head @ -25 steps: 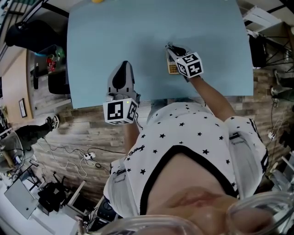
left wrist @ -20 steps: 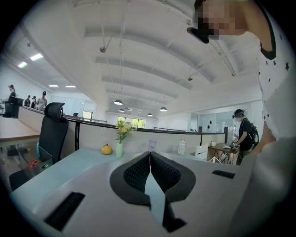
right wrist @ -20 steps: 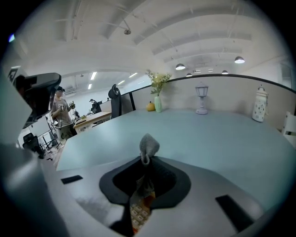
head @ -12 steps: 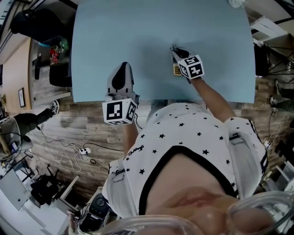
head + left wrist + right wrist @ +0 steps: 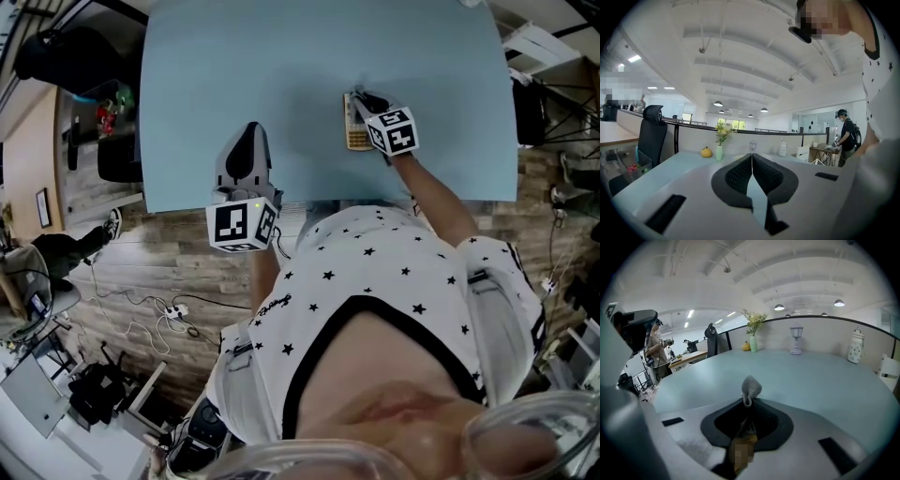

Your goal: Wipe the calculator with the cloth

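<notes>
Item: pale blue bench (image 5: 234, 56), seen from above, with the person's star-print shirt (image 5: 375, 272) at its near edge. Left tongs (image 5: 249, 141): over the near left part of the bench, clenched tip to tip with nothing between them, as the left gripper view (image 5: 752, 159) confirms. Right tongs (image 5: 356, 97): further in and to the right, grasping a small grey cloth (image 5: 751, 389), a bunched tuft of which stands up past the tips. Calculator (image 5: 353, 134): a narrow beige-yellow unit lying flat on the bench, lengthwise away from the person, directly beneath and just left of the right tongs. Whether the cloth touches it cannot be told. Far end of the bench: vase of flowers (image 5: 720, 140), a yellow round object (image 5: 706, 152), a small white lantern (image 5: 796, 345) and a white patterned jar (image 5: 855, 352). Surroundings: black office chair (image 5: 651, 133) at left, and a standing person (image 5: 846, 137) at a distant desk.
</notes>
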`<act>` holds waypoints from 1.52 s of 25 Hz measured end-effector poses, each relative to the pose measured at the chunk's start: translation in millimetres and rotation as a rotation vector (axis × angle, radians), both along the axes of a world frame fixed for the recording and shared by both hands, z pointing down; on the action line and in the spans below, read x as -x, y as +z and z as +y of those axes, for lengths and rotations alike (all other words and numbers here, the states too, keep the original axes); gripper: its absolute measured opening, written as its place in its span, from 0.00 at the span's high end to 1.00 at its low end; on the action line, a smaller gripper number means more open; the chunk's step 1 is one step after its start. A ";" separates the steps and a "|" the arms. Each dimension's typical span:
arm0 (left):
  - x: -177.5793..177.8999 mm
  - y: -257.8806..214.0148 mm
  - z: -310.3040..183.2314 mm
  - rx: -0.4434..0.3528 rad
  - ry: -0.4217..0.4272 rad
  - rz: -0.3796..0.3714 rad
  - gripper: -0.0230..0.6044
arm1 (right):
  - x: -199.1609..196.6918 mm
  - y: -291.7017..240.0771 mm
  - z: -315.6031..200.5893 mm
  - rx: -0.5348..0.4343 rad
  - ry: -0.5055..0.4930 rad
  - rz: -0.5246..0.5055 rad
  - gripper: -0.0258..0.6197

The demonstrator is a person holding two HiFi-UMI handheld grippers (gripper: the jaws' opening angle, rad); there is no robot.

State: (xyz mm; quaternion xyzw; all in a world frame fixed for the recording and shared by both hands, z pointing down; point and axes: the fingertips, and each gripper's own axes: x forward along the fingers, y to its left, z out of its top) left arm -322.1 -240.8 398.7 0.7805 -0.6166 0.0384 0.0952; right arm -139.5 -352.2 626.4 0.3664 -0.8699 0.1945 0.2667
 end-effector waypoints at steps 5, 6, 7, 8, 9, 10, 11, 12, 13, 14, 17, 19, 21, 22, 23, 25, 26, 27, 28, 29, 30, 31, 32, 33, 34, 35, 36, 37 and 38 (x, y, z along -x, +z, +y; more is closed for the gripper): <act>-7.1 -0.8 -1.5 -0.001 0.019 -0.001 0.92 | -18.5 -0.4 -2.1 -0.005 0.043 0.008 0.89; -8.7 -1.0 -2.0 -0.002 0.024 0.000 0.92 | -22.3 -0.5 -2.2 -0.005 0.052 0.009 0.89; -10.1 -1.2 -2.6 -0.002 0.028 0.000 0.92 | -25.9 -0.7 -2.6 -0.005 0.061 0.009 0.89; -11.4 -1.4 -3.2 -0.003 0.032 0.000 0.92 | -29.3 -0.9 -2.9 -0.005 0.071 0.008 0.89; -12.7 -1.4 -3.7 -0.003 0.036 0.000 0.92 | -32.7 -0.9 -3.2 -0.003 0.080 0.006 0.89; -14.2 -1.3 -4.0 -0.004 0.039 0.000 0.92 | -36.0 -0.5 -3.3 -0.001 0.089 0.003 0.89; -15.7 -1.2 -4.1 -0.004 0.042 0.000 0.92 | -39.4 0.0 -3.1 0.000 0.096 0.002 0.89; -17.3 -1.1 -4.0 -0.004 0.045 0.000 0.92 | -42.7 0.6 -2.7 0.001 0.103 0.002 0.89; -18.6 -1.1 -3.7 -0.004 0.047 -0.001 0.92 | -45.9 1.2 -2.1 0.002 0.109 0.003 0.89; -19.7 -1.3 -3.3 -0.004 0.048 -0.002 0.92 | -48.7 1.7 -1.6 0.003 0.116 0.002 0.89; -20.3 -2.6 -1.8 -0.003 0.049 -0.005 0.92 | -53.8 2.8 -0.3 0.007 0.132 -0.001 0.89; -18.9 -2.8 -0.3 -0.004 0.046 -0.005 0.92 | -54.3 4.2 0.3 0.007 0.134 0.002 0.89; -17.3 -2.7 1.0 -0.002 0.040 -0.005 0.92 | -54.0 5.1 -0.1 0.007 0.132 0.004 0.89; -16.8 -2.8 1.5 -0.001 0.038 -0.006 0.92 | -54.1 5.0 -0.6 0.007 0.132 0.003 0.89; -16.7 -3.0 2.1 -0.001 0.036 -0.006 0.92 | -54.3 4.1 -0.9 0.005 0.132 0.000 0.89; -16.5 -2.9 3.7 -0.002 0.034 -0.006 0.92 | -53.2 -0.4 -0.8 -0.004 0.130 -0.009 0.89; -16.1 -2.6 4.7 -0.002 0.032 -0.005 0.92 | -51.2 -3.9 0.0 -0.011 0.125 -0.015 0.89; -15.6 -2.4 5.6 -0.003 0.031 -0.004 0.92 | -48.0 -7.8 1.1 -0.017 0.119 -0.024 0.89; -15.3 -2.3 6.2 -0.003 0.030 -0.004 0.92 | -43.7 -12.0 2.5 -0.021 0.110 -0.036 0.89; -15.3 -2.3 6.7 -0.003 0.029 -0.002 0.92 | -38.4 -16.0 4.3 -0.024 0.098 -0.050 0.89; -15.4 -2.4 7.0 -0.002 0.030 -0.001 0.92 | -32.2 -19.6 6.5 -0.026 0.085 -0.063 0.89; -15.4 -2.6 7.3 -0.002 0.031 0.000 0.92 | -25.1 -22.6 9.1 -0.027 0.069 -0.074 0.89; -14.9 -2.9 7.6 -0.002 0.032 0.000 0.92 | -17.5 -24.8 12.1 -0.026 0.052 -0.084 0.89; -14.0 -3.1 8.0 -0.003 0.031 -0.001 0.92 | -9.5 -26.1 15.4 -0.022 0.036 -0.093 0.89; -12.7 -3.4 8.3 -0.005 0.029 -0.001 0.92 | -1.8 -26.4 19.0 -0.017 0.021 -0.102 0.89; -11.2 -3.5 8.6 -0.006 0.026 -0.001 0.92 | 5.4 -25.6 22.6 -0.012 0.004 -0.105 0.89; -9.7 -3.2 8.9 -0.007 0.023 -0.002 0.92 | 11.8 -23.9 26.4 -0.009 -0.015 -0.102 0.89; -8.4 -2.7 9.2 -0.007 0.021 -0.003 0.92 | 17.1 -21.3 30.4 -0.007 -0.033 -0.094 0.89; -7.5 -2.2 9.7 -0.007 0.020 -0.003 0.92 | 21.1 -18.2 34.1 -0.005 -0.050 -0.083 0.89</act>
